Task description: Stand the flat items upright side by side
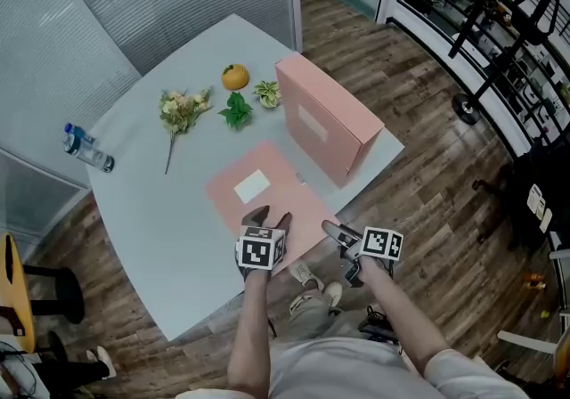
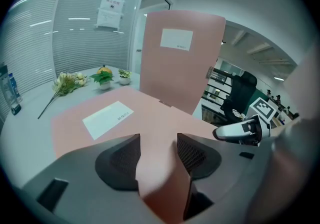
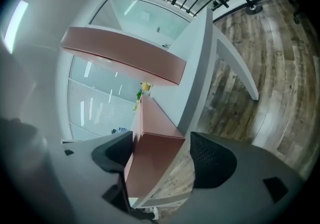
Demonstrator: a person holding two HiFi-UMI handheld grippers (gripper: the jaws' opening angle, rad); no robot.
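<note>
The flat box (image 1: 267,185) is seen lying on the counter (image 1: 151,210) just beside the upright box (image 1: 325,117) (already stood on end), with its near edge at the counter's rim. The left hand-held gripper (image 2: 159,149) is closed on that near edge, both pads seemingly pressed to the box. The right hand-held gripper (image 3: 162,150) is spread wide round the near right corner, one pad close by and the other clear of it, so nothing is gripped there. If a lift is begun on the one grip only, the flat box may be twisted out of the pads and dropped off the rim. If it is swung up too fast, the upright box could be struck and toppled.
</note>
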